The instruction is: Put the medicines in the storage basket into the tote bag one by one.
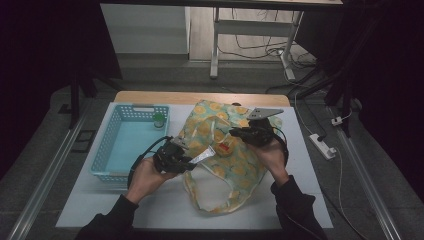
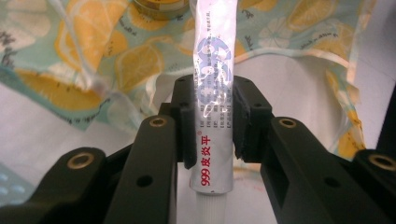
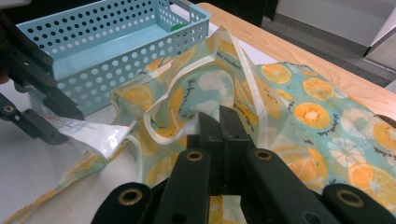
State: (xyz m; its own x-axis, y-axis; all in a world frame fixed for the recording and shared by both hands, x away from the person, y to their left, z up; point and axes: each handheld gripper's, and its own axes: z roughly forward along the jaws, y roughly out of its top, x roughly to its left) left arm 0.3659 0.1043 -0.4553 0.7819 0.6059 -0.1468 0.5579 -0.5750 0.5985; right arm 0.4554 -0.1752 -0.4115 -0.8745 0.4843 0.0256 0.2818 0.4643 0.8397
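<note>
A silver-white ointment tube (image 2: 214,56) with red print is clamped crosswise between the jaws of my left gripper (image 2: 214,100). In the high view the left gripper (image 1: 191,161) holds that tube (image 1: 205,155) over the near left part of a lemon-print cloth bag (image 1: 220,175). My right gripper (image 1: 235,134) is shut on a fold of the bag's fabric (image 3: 280,93), which is pinched between its jaws (image 3: 219,122). From the right gripper view the tube (image 3: 100,137) hangs just left of the bag's raised edge. A small round tin (image 1: 225,145) lies on the bag.
A light blue perforated basket (image 1: 110,150) stands at the left of the white mat, with a small green object (image 1: 159,119) at its far right corner. The table's wooden edge (image 1: 150,97) runs behind. A power strip (image 1: 324,146) lies on the floor to the right.
</note>
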